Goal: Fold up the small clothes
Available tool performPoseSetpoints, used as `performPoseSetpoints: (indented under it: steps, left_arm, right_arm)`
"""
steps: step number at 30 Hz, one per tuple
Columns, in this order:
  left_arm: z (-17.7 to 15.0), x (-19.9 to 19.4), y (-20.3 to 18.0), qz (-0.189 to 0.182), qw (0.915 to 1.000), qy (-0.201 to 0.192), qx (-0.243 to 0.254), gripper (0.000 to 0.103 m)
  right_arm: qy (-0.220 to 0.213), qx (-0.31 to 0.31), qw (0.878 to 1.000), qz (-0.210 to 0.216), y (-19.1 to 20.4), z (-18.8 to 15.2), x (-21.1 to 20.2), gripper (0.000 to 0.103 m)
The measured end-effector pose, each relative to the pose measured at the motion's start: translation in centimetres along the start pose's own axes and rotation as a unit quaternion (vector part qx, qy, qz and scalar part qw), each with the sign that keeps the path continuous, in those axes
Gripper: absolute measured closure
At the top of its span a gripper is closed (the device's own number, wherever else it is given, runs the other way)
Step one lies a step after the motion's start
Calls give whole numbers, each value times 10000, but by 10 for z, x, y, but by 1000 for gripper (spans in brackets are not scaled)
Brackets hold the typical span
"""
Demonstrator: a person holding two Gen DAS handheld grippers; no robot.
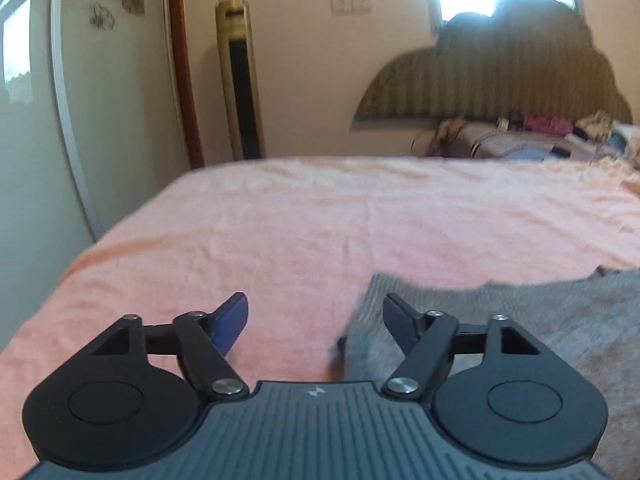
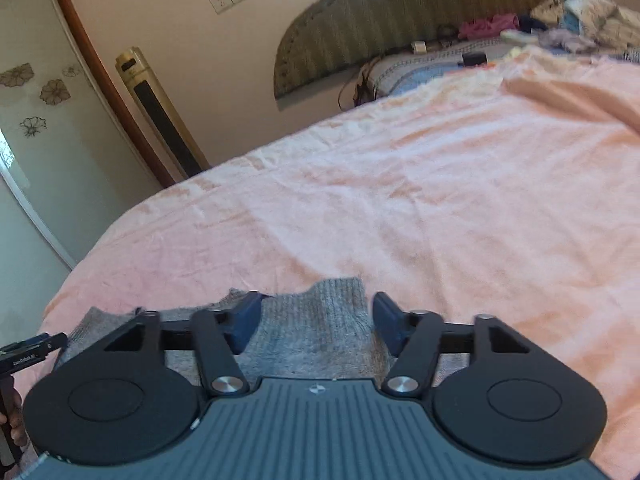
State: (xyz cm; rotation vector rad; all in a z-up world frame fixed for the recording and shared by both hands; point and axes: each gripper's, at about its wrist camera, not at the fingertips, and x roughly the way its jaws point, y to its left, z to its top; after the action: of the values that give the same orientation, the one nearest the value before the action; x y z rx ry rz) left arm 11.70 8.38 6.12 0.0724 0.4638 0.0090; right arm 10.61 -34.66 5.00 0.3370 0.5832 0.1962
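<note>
A small grey knitted garment lies flat on the pink bed cover near the bed's front edge. My left gripper is open and low over the cover, its right finger above the garment's left edge. In the right wrist view the garment lies under my right gripper, which is open, with its fingers either side of a narrow raised part of the cloth. The left gripper's tip shows at the far left edge of that view. Most of the garment is hidden behind the gripper bodies.
The pink cover spreads far back to a pile of mixed clothes by the striped headboard. A tall fan and a wardrobe door stand left of the bed.
</note>
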Motion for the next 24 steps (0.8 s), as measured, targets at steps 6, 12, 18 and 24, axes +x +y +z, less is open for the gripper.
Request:
performPoseSetpoints:
  steps: [6,12,18,24]
  left_arm:
    - [4,30,-58,-947,9919,663,521,16]
    - [-15,66,-33,-839,9887,1239,-5,13]
    - [-17,42,-42,-234,9928,1148,233,13]
    - [-38,-9,-36,-723,9908,1082,358,13]
  right_arm:
    - [665,-753,9949,102,56,-5,44,23]
    - [623,-1001,9925,-321,43,-22,73,10]
    - [711,-1108,9884,-759,62,-21,61,10]
    - [873,-1549,9840,-62,80,-58,7,0]
